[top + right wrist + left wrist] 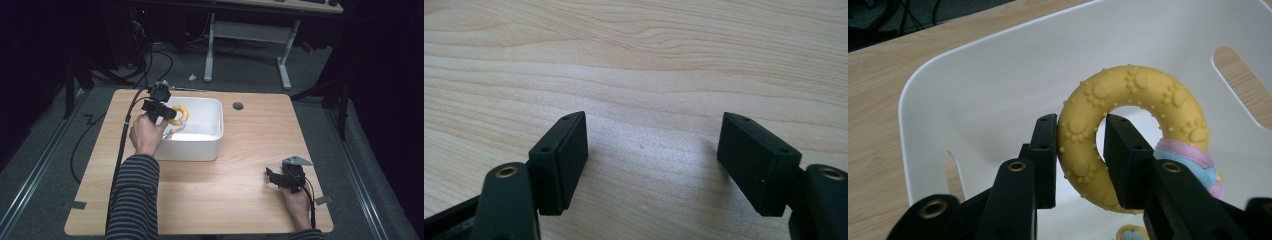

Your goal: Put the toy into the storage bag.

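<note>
Left gripper [170,112], seen from the high view, hangs over the white bin [212,145] on the table [240,200], clamped on a yellow ring toy [180,115]; the right gripper [280,179] rests near the table's right front.

Left gripper view: the jaws pinch the ring's [1128,135] left side, one outside and one through the hole; the ring stands tilted, pastel rope [1193,162] at its lower right.

Right gripper view: the jaws stand wide over bare wood.

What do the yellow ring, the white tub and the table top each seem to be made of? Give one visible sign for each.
Yellow ring: probably soft rubber, matte, with moulded paw prints and bumps.
White tub: likely plastic, smooth, slightly glossy, with rounded corners and cut-out handles.
Table top: wood or wood-look laminate, showing pale grain lines.
</note>
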Demonstrator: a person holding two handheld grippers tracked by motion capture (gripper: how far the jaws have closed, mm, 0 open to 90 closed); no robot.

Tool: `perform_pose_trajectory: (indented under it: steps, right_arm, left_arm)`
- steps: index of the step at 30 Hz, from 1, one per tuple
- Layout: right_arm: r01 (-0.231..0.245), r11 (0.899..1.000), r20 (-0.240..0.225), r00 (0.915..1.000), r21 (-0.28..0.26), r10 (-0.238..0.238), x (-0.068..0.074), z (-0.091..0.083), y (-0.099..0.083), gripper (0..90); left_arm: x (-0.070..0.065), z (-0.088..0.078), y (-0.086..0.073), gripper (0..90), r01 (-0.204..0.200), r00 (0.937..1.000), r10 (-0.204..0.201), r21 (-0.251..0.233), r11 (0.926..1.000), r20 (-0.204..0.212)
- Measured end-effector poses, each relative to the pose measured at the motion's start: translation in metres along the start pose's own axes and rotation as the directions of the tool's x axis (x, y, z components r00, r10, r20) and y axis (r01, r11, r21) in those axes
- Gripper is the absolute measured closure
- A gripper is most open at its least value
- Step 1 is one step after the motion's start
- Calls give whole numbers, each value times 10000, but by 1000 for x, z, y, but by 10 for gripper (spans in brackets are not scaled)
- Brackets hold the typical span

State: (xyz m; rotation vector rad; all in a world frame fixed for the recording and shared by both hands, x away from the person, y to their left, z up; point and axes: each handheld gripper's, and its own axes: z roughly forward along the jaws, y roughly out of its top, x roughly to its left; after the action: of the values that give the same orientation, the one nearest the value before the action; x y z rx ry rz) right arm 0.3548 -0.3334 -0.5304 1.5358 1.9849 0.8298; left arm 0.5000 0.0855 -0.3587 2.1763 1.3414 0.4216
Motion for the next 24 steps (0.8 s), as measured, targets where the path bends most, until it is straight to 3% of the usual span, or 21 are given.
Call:
perform_pose_trajectory:
  steps: [14,16,24]
  right_arm:
    - [-2,10000,-15,10000,0,2,0,0,0,286]
    - [0,10000,-18,10000,-1,0,0,0,0,287]
    - [1,10000,-18,10000,0,-1,0,0,0,286]
  left_arm:
    - [-7,10,-9,673,-407,9991,413,732,9965,-72]
    - [-10,10,-10,672,-641,9977,655,806,9947,-151]
    - [-18,13,-19,672,-846,9963,827,1076,9906,218]
